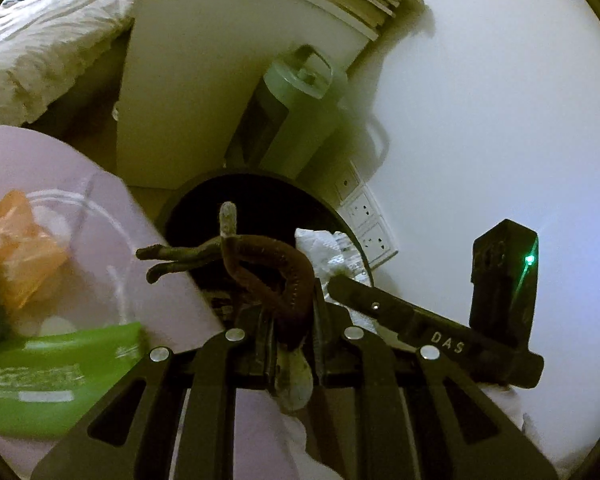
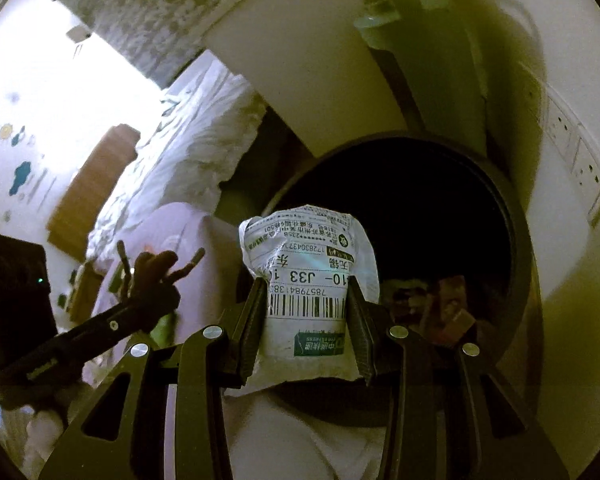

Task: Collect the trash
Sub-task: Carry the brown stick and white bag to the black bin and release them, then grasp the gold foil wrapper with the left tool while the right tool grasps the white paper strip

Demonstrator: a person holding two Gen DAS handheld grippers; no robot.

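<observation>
My left gripper [image 1: 290,312] is shut on a browned banana peel [image 1: 268,268] and holds it over the near rim of a round black trash bin [image 1: 260,188]. The peel's strips hang out to the left. My right gripper [image 2: 308,312] is shut on a crumpled white shipping bag with a barcode label [image 2: 308,280] and holds it over the rim of the same bin [image 2: 516,240], which has dark scraps inside. The right gripper with the white bag also shows in the left wrist view [image 1: 380,304]. The left gripper with the peel shows at the left of the right wrist view [image 2: 148,280].
A pale pink table [image 1: 148,232] to the left holds an orange wrapper [image 1: 16,248], a clear lid and a green packet [image 1: 60,372]. A white cabinet [image 1: 204,80], a green lidded bottle [image 1: 296,100], a wall with sockets [image 1: 364,216] and a bed [image 1: 40,56] stand behind the bin.
</observation>
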